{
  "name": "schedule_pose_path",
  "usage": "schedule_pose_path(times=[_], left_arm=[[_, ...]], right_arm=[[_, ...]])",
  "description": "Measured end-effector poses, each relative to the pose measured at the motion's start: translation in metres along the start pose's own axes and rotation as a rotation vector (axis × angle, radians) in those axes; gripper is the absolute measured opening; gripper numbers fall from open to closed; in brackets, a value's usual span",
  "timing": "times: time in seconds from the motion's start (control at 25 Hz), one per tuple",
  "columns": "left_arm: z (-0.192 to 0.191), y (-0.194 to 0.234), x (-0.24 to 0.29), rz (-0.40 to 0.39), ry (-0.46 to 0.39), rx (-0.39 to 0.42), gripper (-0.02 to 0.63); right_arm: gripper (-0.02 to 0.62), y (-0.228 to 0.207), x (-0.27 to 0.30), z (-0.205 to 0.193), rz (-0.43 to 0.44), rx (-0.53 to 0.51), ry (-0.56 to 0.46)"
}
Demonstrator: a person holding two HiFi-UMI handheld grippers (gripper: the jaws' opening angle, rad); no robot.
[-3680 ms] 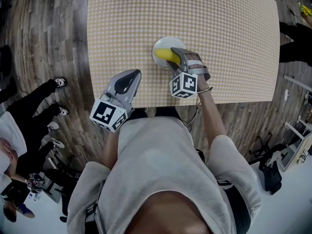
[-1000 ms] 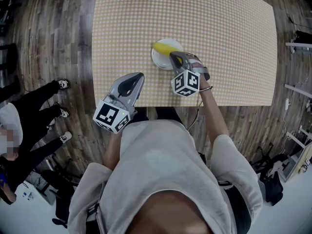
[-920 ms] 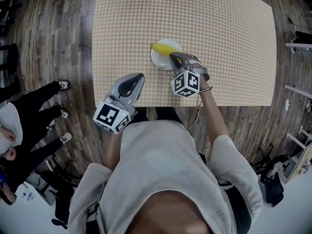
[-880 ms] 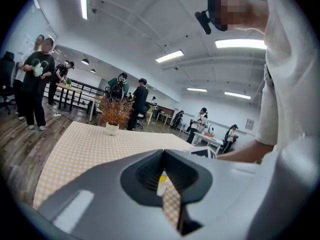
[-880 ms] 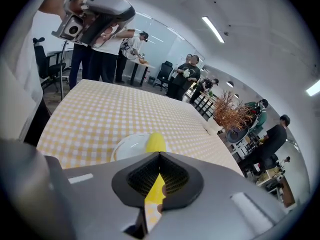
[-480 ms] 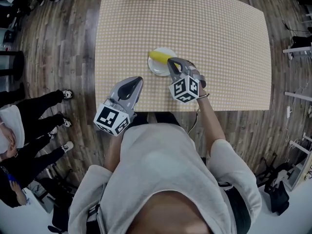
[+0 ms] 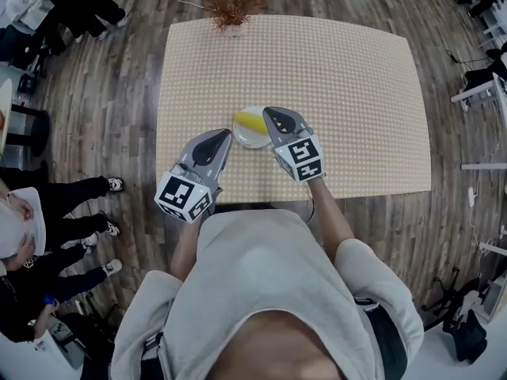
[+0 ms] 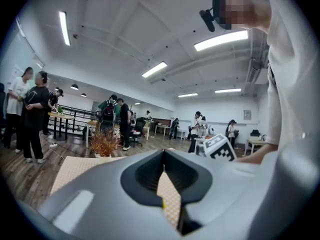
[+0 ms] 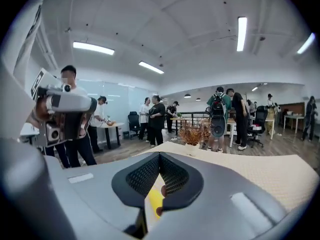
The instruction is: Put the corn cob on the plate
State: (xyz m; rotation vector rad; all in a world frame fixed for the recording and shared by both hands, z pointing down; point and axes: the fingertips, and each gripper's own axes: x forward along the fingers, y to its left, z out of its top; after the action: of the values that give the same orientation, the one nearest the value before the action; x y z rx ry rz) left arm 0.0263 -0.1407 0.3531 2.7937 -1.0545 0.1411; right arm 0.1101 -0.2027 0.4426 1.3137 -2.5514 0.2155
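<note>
Onlookers (image 7: 47, 236) are standing on the wood floor at the far left while you are working at the table (image 7: 356, 77), which is covered in a tan checked cloth.

You are holding the left gripper (image 7: 222, 135) above the near part of the table, its tip pointing towards the white plate (image 7: 255, 142) and sitting just left of it in the head view. In the left gripper view the left gripper (image 8: 163, 154) is showing its jaws meeting in a thin seam at the tip, with only checked cloth visible through the gap lower down. It is gripping nothing.

At centre, the corn cob (image 7: 248, 120) is lying on the plate, its yellow left end reaching the plate's rim and its right end hiding behind the gripper beside it. Neither gripper is touching it.

You are holding the right gripper (image 7: 271, 115) over the plate's right side, marker cube towards your body. The right gripper view is showing the right gripper (image 9: 159, 156) with jaws pressed together and empty. The corn cob (image 9: 154, 201) is showing as a yellow patch through the opening beneath them.

A dried plant (image 7: 231, 5) is standing at the table's far edge, and the cloth is stretching away to the right.
</note>
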Motion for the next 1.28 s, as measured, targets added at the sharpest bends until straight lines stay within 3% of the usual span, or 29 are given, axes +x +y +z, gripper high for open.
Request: schedule_pose_path(times=[0.28,0.4,0.84,1.0,1.28], left_arm=[[-0.006,-0.009,0.015,0.012,0.007,-0.006,0.008],[-0.006,0.004,0.013,0.033,0.014,-0.009,0.008],[0.007,0.023,-0.016,0.002,-0.002,0.004,0.008],[0.003,0.029,-0.058,-0.026,-0.019,-0.003,0.008],[-0.017,0.044,-0.161,-0.070,-0.027,-0.014,0.008]], right_arm=[[0.000,-0.019,-0.018,0.003,0.046,0.243,-0.101],[-0.002,-0.023,-0.014,0.015,0.043,0.292,-0.152],[-0.002,0.012,-0.022,0.059,-0.039,0.164,-0.208],[-0.002,0.055,-0.031,0.067,-0.067,0.174,-0.227],[-0.003,0.168,-0.042,0.068,-0.127,0.150,-0.236]])
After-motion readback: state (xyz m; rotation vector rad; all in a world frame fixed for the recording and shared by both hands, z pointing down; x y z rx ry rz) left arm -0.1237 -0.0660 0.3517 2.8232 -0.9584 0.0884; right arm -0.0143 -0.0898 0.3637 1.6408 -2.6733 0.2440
